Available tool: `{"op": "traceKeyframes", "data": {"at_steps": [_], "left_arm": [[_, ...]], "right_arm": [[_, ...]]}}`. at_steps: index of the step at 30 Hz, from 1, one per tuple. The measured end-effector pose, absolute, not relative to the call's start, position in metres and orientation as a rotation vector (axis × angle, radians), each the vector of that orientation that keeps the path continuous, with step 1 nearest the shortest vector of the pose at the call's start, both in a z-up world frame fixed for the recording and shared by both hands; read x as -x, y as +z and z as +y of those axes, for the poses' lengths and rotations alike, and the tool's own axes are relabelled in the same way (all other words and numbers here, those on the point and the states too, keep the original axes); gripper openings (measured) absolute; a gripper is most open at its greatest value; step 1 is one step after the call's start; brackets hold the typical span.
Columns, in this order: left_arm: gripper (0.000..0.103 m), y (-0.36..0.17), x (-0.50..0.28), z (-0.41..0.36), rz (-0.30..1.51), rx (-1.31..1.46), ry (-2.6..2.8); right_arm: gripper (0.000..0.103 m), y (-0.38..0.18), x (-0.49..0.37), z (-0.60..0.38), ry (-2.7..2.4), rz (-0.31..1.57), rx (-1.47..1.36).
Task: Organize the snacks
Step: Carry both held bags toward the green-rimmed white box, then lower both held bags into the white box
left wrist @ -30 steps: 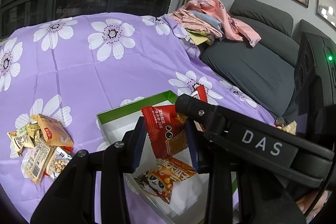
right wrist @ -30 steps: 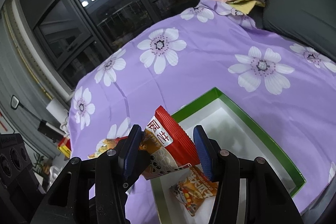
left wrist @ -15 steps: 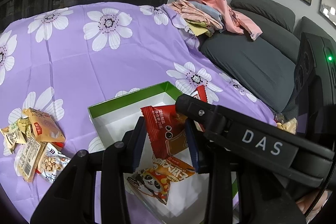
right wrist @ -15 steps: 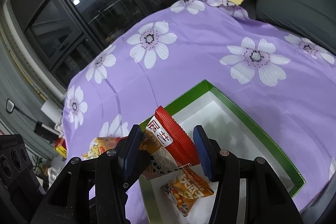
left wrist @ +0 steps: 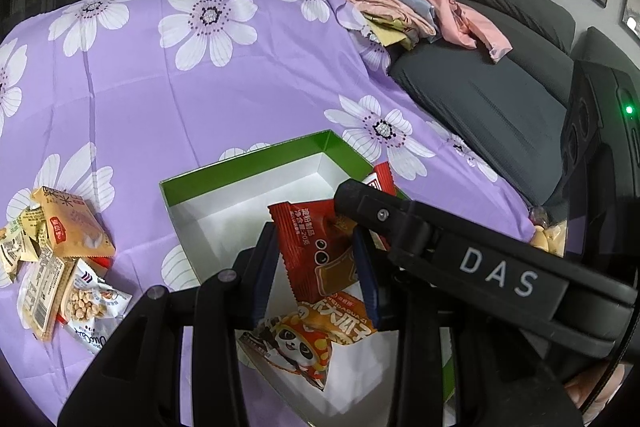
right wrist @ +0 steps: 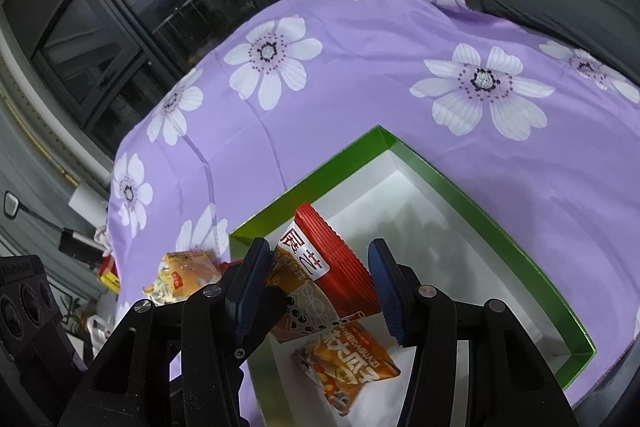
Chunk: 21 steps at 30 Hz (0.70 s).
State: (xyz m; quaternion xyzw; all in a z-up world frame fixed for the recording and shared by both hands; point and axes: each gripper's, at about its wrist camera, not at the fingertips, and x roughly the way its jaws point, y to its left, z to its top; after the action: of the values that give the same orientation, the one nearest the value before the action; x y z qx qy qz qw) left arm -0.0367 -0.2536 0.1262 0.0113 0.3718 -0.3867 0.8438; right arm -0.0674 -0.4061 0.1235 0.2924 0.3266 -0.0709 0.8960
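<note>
A green box (left wrist: 240, 175) with a white inside lies on the purple flowered cloth. My left gripper (left wrist: 316, 269) is shut on a red snack packet (left wrist: 310, 247), held upright just above the box. An orange panda packet (left wrist: 304, 339) lies flat inside, under it. In the right wrist view my right gripper (right wrist: 318, 285) is shut on a red and orange packet with a white label (right wrist: 320, 263), hanging over the box's near left corner (right wrist: 240, 235). The same orange packet (right wrist: 352, 363) lies below it. The right gripper's black body (left wrist: 480, 267) crosses the left wrist view.
A heap of loose snack packets (left wrist: 60, 259) lies on the cloth left of the box, also seen as the heap (right wrist: 180, 275). A grey sofa (left wrist: 500, 107) with folded clothes (left wrist: 408, 11) borders the cloth on the right. Dark windows stand behind.
Both grippers have sunk toward the box with their packets still held. The box and the snack heap now look nearer and larger.
</note>
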Motion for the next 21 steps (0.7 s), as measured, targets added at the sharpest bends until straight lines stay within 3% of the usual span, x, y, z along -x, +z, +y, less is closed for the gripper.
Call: {"op": "traceKeyframes", "data": {"at_steps": [21], "left_arm": [[0.036, 0.110, 0.026, -0.275, 0.868, -0.080, -0.814]], "right_arm": [[0.054, 0.101, 0.060, -0.425, -0.167, 0.745, -0.674]]}}
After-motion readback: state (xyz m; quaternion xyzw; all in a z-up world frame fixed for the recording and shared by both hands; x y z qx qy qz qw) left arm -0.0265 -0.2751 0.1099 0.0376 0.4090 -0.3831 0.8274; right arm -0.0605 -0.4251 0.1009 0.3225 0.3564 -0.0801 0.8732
